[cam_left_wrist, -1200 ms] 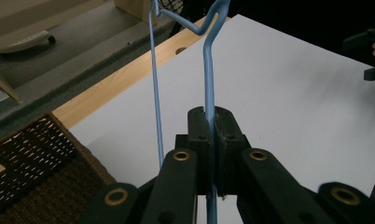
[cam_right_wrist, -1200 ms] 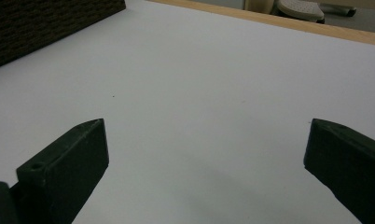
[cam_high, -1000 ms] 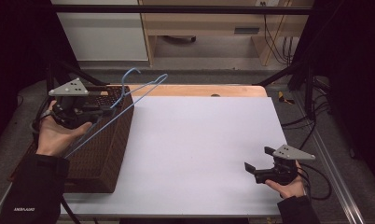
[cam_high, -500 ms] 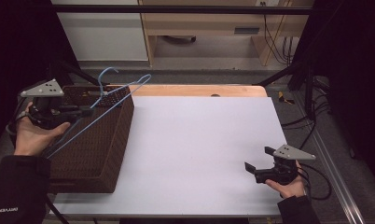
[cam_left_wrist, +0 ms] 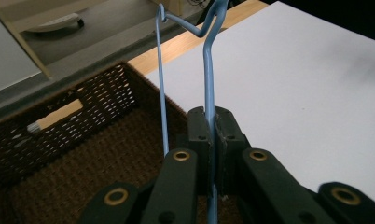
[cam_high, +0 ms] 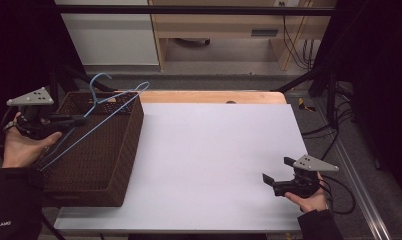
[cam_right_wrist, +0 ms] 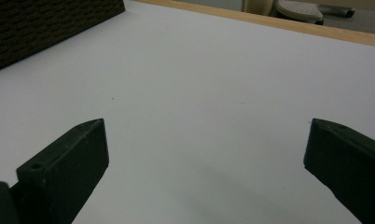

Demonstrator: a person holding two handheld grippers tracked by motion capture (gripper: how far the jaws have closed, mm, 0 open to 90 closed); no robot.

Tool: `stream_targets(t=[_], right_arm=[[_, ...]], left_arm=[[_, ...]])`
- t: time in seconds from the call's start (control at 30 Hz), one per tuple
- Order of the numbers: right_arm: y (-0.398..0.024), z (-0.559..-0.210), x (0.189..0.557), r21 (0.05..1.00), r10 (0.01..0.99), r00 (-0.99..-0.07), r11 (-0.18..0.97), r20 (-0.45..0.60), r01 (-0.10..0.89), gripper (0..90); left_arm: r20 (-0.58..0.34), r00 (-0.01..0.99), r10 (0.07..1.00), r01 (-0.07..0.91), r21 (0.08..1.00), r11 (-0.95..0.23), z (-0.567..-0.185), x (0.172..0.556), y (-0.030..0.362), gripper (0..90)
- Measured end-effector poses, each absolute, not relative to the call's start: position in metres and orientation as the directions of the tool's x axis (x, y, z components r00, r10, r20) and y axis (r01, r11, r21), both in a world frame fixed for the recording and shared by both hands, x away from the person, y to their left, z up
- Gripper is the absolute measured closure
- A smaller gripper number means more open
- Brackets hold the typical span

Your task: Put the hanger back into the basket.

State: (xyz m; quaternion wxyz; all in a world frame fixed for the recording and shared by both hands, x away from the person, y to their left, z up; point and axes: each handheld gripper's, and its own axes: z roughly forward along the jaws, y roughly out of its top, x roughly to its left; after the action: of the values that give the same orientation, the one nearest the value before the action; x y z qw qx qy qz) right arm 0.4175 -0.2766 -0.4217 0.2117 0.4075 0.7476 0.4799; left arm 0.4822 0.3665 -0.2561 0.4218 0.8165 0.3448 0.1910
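Blue wire hanger [cam_high: 96, 107]: clamped at one wire between the closed jaws of the left gripper [cam_high: 79, 120], held above the brown wicker basket [cam_high: 120, 150], hook toward the basket's far rim. Right gripper [cam_high: 275, 173]: jaws spread wide, holding nothing, over the white table [cam_high: 214, 150], well apart from the basket.

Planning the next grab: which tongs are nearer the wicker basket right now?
Left. The left tongs sit over the wicker basket at the table's left, shut on the blue wire hanger. The right tongs rest open across the white tabletop, far from it.
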Motion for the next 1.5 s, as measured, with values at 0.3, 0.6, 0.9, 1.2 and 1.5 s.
stream_targets(t=[0.3,0.6,0.9,1.2,1.5], right_arm=[[-0.277,-0.422,0.417,0.89,0.814,-0.577,0.21,0.071,0.406,0.5],[-0.277,-0.422,0.418,0.89,0.815,-0.576,0.208,0.072,0.406,0.5],[-0.277,-0.422,0.418,0.888,0.817,-0.573,0.209,0.072,0.409,0.5],[-0.276,-0.423,0.418,0.886,0.816,-0.573,0.209,0.075,0.413,0.5],[-0.275,-0.423,0.418,0.886,0.815,-0.575,0.212,0.073,0.412,0.5]], left_arm=[[-0.007,0.661,0.751,0.435,0.818,-0.376,-0.269,0.487,0.389,87.1],[-0.024,0.639,0.769,0.46,0.813,-0.357,-0.281,0.487,0.407,87.1],[-0.006,0.64,0.768,0.475,0.789,-0.39,-0.3,0.49,0.412,87.1],[0.005,0.634,0.773,0.493,0.768,-0.408,-0.328,0.498,0.406,87.1],[0.029,0.624,0.781,0.529,0.72,-0.449,-0.356,0.506,0.397,87.0]])
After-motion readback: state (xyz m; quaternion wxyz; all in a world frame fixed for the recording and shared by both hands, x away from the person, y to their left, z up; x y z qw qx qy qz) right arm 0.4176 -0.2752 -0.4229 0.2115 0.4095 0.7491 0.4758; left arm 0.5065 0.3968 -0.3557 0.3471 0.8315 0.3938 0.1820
